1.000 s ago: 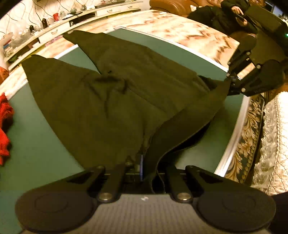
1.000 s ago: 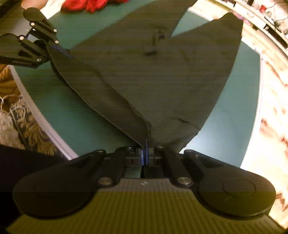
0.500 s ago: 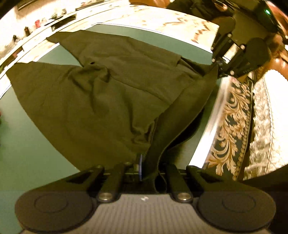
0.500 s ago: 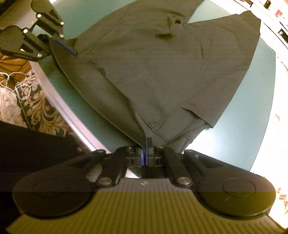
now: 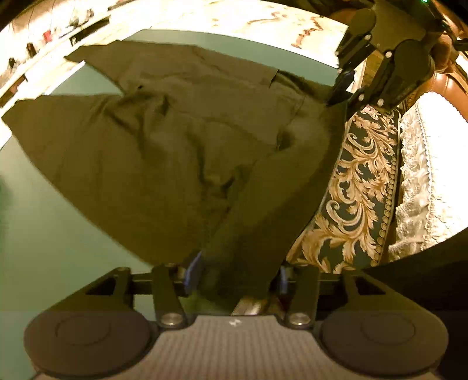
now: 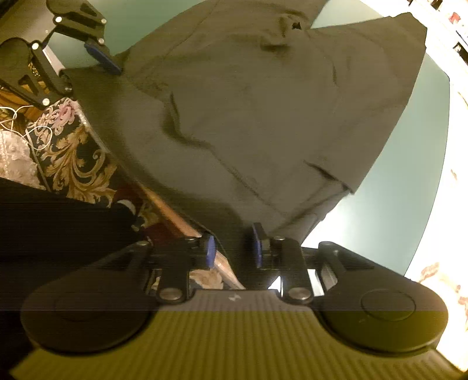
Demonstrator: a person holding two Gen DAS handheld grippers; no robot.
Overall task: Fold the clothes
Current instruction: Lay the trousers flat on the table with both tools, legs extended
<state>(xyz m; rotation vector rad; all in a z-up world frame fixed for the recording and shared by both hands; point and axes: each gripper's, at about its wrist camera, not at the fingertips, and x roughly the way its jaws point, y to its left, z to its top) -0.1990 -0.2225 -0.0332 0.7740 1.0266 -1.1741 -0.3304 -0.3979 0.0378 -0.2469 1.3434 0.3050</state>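
A dark olive garment (image 5: 175,146) lies spread on the green table (image 5: 44,248), its near band draped over the table's edge. My left gripper (image 5: 237,271) points down at one end of that band. Its jaws are opening, and the cloth lies loose between the blue pads without being pinched. My right gripper (image 6: 233,248) is at the band's other end, jaws also opening, with the cloth (image 6: 263,102) slack between them. Each wrist view shows the other gripper: the right one (image 5: 348,90) and the left one (image 6: 84,70), both at the garment's corners.
Beyond the table's (image 6: 409,190) near edge hangs a dark cloth with a gold scroll pattern (image 5: 359,181), with white lace (image 5: 418,190) beside it. A person's dark clothing (image 6: 58,228) is close by. Marble floor (image 5: 234,17) and a low shelf unit (image 5: 44,38) lie past the far edge.
Both grippers, shut on the garment's band before, now stand apart from it. The garment has been drawn toward the near table edge and its band has dropped over it.
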